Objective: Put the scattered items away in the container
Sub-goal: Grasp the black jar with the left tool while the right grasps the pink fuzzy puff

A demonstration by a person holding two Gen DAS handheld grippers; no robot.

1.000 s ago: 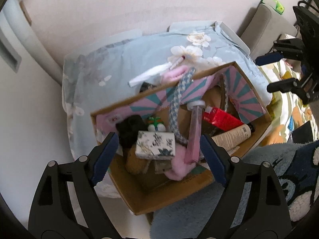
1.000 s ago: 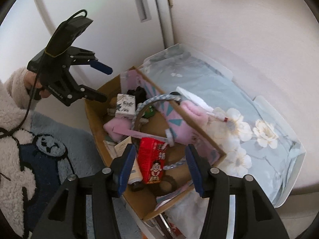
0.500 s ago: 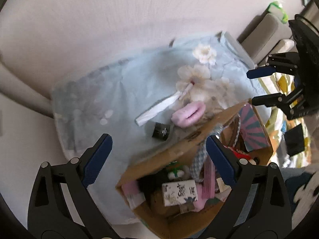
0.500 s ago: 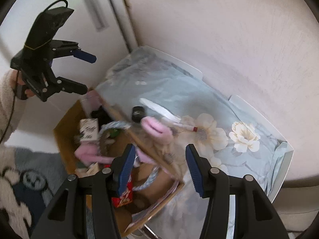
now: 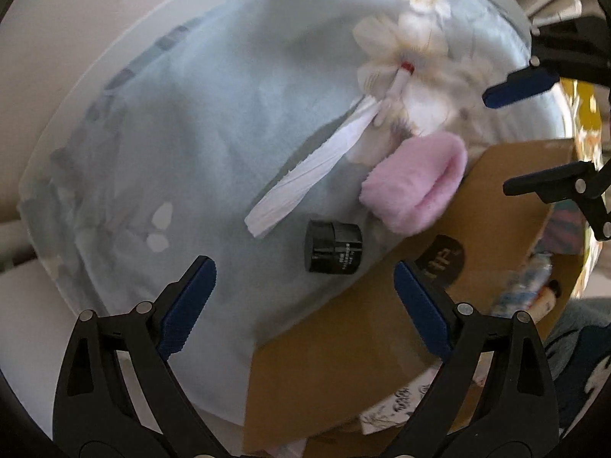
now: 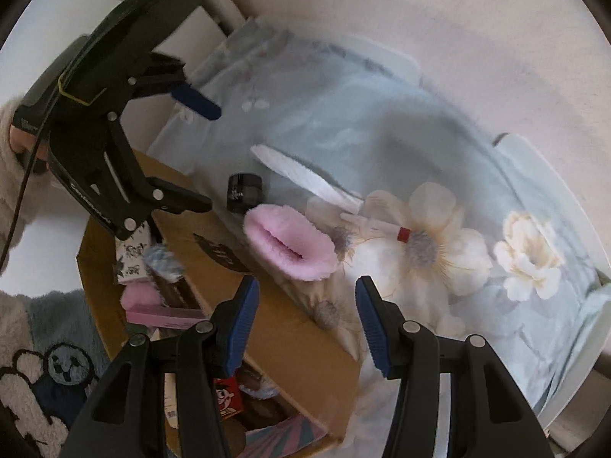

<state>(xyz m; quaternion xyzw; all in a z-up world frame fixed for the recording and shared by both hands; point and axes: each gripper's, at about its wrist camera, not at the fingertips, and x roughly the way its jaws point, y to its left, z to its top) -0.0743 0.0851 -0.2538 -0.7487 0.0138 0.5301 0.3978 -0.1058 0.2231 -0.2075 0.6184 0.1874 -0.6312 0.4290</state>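
A cardboard box [image 5: 343, 347] [image 6: 305, 339] holding several items stands against a table covered in pale blue floral cloth [image 5: 191, 133]. On the cloth lie a small black jar [image 5: 333, 247] [image 6: 244, 193], a fluffy pink item [image 5: 414, 183] [image 6: 292, 246], a white flat packet [image 5: 313, 168] [image 6: 301, 175] and a white pen with a red cap [image 5: 395, 89] [image 6: 376, 226]. My left gripper [image 5: 305, 301] is open and empty, just short of the black jar. My right gripper [image 6: 305, 322] is open and empty, just short of the pink item, over the box wall.
Inside the box I see a floral white packet [image 6: 131, 263], a pink tube [image 6: 164, 316] and a red snack pack [image 6: 227, 397]. A blue-grey bear rug [image 6: 57, 358] lies on the floor beside the box. A plain wall [image 6: 420, 19] rises behind the table.
Both grippers have swung up from over the box to over the cloth and moved closer to the loose items. Both stayed open.
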